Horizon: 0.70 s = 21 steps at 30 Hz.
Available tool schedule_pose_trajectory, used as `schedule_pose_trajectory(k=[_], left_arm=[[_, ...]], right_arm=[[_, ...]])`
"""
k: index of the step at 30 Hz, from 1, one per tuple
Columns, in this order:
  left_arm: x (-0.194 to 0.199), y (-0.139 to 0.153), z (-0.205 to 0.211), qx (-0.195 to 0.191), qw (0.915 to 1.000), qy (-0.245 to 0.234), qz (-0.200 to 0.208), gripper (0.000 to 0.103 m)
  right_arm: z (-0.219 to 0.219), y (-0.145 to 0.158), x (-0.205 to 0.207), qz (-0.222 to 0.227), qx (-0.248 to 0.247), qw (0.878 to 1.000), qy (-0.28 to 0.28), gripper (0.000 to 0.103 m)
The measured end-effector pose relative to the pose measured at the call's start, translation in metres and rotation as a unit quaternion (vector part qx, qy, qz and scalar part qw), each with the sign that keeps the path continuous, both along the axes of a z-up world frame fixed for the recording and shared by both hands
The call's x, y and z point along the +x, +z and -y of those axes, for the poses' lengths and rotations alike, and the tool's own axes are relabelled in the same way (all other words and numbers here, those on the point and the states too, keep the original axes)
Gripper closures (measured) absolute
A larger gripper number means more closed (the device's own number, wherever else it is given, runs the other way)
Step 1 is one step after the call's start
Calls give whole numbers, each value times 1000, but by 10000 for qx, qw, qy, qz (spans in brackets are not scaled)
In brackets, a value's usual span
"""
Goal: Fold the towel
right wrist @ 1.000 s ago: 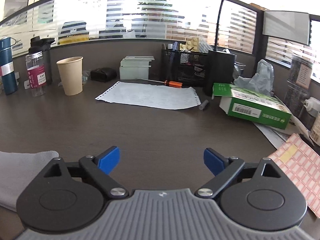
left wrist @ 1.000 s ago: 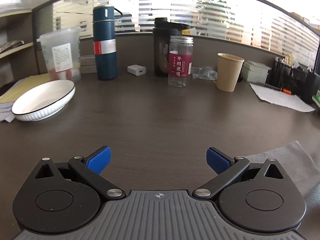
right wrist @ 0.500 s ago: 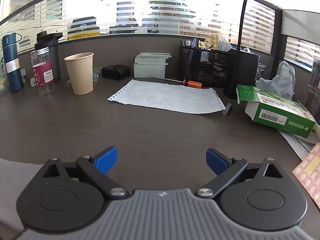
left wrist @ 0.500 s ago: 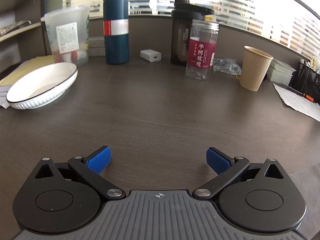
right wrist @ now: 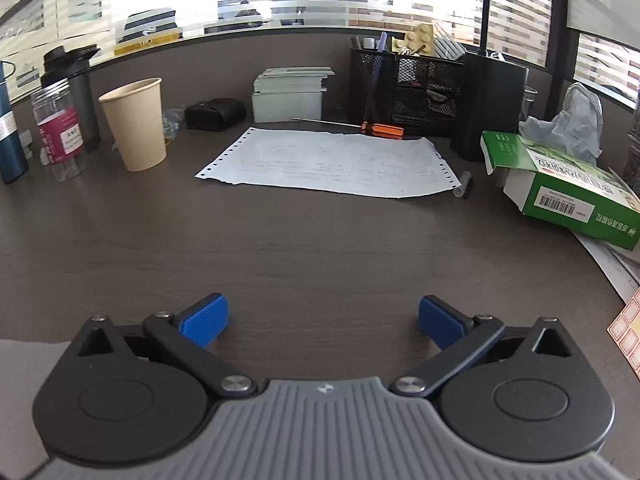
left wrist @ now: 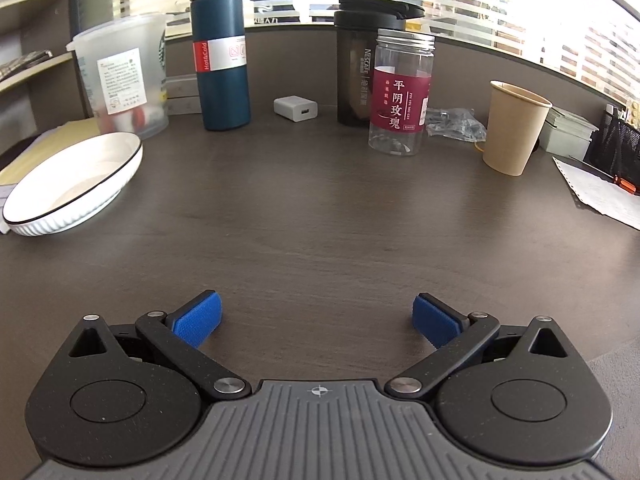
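The grey towel lies flat on the dark desk between my two grippers. Only a corner of it shows at the lower right of the left wrist view (left wrist: pixel 622 364) and a strip at the lower left of the right wrist view (right wrist: pixel 24 392). My left gripper (left wrist: pixel 316 316) is open and empty over bare desk, left of the towel. My right gripper (right wrist: pixel 323 318) is open and empty over bare desk, right of the towel. Most of the towel is hidden behind the gripper bodies.
Ahead of the left gripper stand a white bowl (left wrist: pixel 72 184), blue flask (left wrist: pixel 220 46), clear jar (left wrist: pixel 400 92) and paper cup (left wrist: pixel 512 128). Ahead of the right gripper are a paper sheet (right wrist: pixel 328 162), screwdriver (right wrist: pixel 380 128), black mesh organiser (right wrist: pixel 416 92) and green box (right wrist: pixel 568 192).
Both grippers have moved forward and lower towards the desk's back objects, which look larger. The towel has slid further out of both views. Both stay open.
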<state>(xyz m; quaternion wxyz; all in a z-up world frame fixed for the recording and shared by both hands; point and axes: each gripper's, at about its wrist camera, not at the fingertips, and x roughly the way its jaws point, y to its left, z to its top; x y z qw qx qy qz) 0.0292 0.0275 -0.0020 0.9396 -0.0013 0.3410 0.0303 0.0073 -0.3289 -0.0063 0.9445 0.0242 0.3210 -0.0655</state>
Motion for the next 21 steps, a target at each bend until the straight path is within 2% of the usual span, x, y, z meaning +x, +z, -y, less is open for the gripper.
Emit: schedule_pose_trajectory(k=[8,21], left_arm=[[5,0,2,11,10000,-23,-6,0],[9,0,0,-25,10000,-2,2,0]], right_arm=[[-1,-1,12,-9,-4,10000,43,0],[-1,-1,11,-9,1,9999,119,0]])
